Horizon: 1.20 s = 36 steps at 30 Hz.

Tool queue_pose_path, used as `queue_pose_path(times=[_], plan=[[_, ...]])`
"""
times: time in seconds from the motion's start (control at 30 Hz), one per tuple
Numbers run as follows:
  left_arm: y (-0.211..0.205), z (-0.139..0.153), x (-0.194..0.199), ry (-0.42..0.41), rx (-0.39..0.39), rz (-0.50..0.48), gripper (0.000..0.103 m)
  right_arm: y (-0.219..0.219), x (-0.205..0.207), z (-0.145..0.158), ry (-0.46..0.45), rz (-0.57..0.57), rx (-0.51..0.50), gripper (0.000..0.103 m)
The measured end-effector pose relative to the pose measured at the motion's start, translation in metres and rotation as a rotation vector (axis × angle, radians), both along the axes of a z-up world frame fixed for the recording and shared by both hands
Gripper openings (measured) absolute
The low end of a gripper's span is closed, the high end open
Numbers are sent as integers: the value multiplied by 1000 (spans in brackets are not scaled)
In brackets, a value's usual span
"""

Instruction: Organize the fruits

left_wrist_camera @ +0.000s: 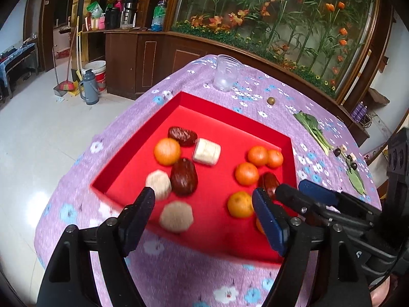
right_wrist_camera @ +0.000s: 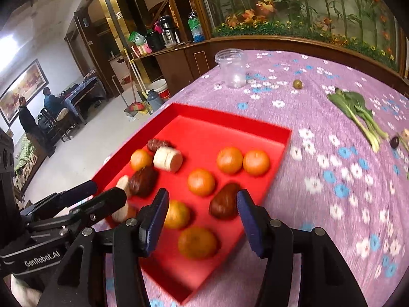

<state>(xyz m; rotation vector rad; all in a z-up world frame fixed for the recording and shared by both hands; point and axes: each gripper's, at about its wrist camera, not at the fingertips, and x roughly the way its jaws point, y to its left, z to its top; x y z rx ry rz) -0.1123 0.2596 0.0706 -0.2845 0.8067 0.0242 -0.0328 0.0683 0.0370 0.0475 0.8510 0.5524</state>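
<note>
A red tray (left_wrist_camera: 194, 102) (right_wrist_camera: 281, 151) on the purple flowered cloth holds several oranges (left_wrist_camera: 246, 173) (right_wrist_camera: 201, 182), dark red dates (left_wrist_camera: 183, 176) (right_wrist_camera: 224, 200) and pale cut chunks (left_wrist_camera: 206, 151) (right_wrist_camera: 168, 159). My left gripper (left_wrist_camera: 204, 204) is open and empty above the tray's near left part, over a pale chunk (left_wrist_camera: 176, 216). My right gripper (right_wrist_camera: 203, 206) is open and empty above the near right part, with an orange (right_wrist_camera: 197, 243) between its fingers. Each gripper shows in the other's view: the right in the left wrist view (left_wrist_camera: 301, 192), the left in the right wrist view (right_wrist_camera: 102, 194).
A clear plastic cup (left_wrist_camera: 227, 73) (right_wrist_camera: 234, 67) stands beyond the tray. A small green fruit (left_wrist_camera: 271, 100) (right_wrist_camera: 297, 84), a leafy green (left_wrist_camera: 313, 129) (right_wrist_camera: 358, 112) and small dark fruits (left_wrist_camera: 338, 151) (right_wrist_camera: 394, 141) lie on the cloth to the right. The floor drops away left.
</note>
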Motion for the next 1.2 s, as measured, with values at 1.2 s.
queue_pose_path(times=[1.2], plan=[[-67,23,-69,-177,385,145,90,-55,-110,17,-252,-163,-69,81]])
